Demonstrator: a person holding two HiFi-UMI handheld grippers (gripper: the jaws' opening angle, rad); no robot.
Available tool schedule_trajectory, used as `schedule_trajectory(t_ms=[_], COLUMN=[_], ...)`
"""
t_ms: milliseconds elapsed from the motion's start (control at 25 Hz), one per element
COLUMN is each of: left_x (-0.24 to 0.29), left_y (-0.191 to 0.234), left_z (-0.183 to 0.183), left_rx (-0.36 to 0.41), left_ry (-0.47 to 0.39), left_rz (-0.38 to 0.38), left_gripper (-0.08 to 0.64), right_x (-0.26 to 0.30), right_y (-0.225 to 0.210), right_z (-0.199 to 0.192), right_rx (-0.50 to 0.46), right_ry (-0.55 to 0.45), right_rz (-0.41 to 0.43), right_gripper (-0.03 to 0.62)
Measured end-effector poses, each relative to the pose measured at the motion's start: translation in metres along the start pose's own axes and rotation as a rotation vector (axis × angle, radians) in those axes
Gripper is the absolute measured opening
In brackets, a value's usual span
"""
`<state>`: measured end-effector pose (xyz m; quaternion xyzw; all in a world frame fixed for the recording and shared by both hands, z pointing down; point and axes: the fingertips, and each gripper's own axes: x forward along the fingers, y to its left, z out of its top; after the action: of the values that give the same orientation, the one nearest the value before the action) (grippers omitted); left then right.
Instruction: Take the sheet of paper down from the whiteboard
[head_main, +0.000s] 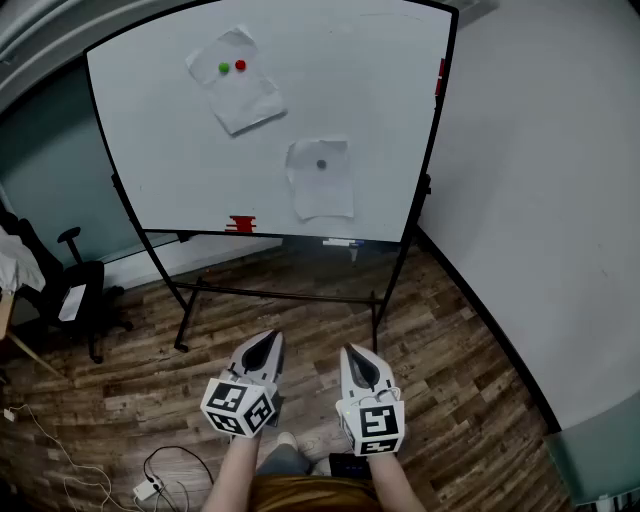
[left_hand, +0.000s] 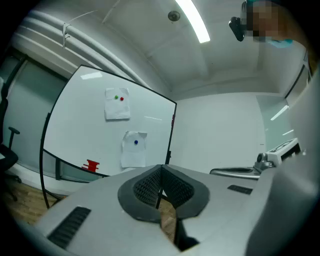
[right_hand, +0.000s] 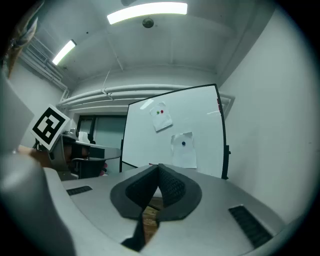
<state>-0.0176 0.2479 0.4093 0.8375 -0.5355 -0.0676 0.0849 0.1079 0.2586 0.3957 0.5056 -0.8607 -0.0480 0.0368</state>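
A whiteboard (head_main: 170, 130) on a wheeled stand faces me. Two sheets of paper hang on it. The upper sheet (head_main: 236, 82) is tilted and held by a green magnet (head_main: 224, 67) and a red magnet (head_main: 240, 65). The lower sheet (head_main: 321, 178) is held by one dark magnet (head_main: 321, 164). Both sheets also show in the left gripper view, the upper sheet (left_hand: 117, 104) above the lower sheet (left_hand: 134, 149), and in the right gripper view, the upper sheet (right_hand: 162, 117) above the lower sheet (right_hand: 183, 149). My left gripper (head_main: 262, 349) and right gripper (head_main: 359, 362) are side by side well short of the board, both shut and empty.
A red eraser (head_main: 241, 224) sits on the board's tray. The stand's legs (head_main: 186, 310) spread over the wood floor. An office chair (head_main: 72, 290) is at the left, cables (head_main: 150, 475) lie on the floor, and a white wall (head_main: 540, 200) is at the right.
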Motion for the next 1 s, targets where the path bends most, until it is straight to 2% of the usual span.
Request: schedule_trajectory(t_ms=[280,520,560,640,840,1000], left_x=[-0.011,0.005,0.009,0.014,0.027,0.044], left_y=[0.014,0.006,0.003,0.002,0.006,0.021], left_z=[0.005,0.002,0.004,0.009,0.011,0.007], left_rx=[-0.034,-0.044,-0.055,-0.082,-0.046,-0.048], left_ry=[-0.031,-0.019,-0.032,-0.061,-0.047,-0.037], left_rz=[0.041,-0.012,-0.029,-0.051,-0.033,-0.013], left_gripper=[0.025,0.03,0.056,0.159,0.161,0.153], right_x=[0.008,0.014,0.015,0.019,0.033,0.053], right_y=[0.016,0.003,0.0,-0.005,-0.02,-0.034], right_z=[-0.013,-0.018,-0.018,-0.016,-0.014,-0.019], right_rx=[-0.006,-0.002,-0.003,-0.006,-0.013,-0.006], right_ry=[0.02,0.026,0.029,0.028,0.023,0.032], right_rz=[0.047,-0.001,-0.002,-0.002,-0.015,-0.032], right_gripper=[0.011,0.013,0.052,0.143,0.15,0.15])
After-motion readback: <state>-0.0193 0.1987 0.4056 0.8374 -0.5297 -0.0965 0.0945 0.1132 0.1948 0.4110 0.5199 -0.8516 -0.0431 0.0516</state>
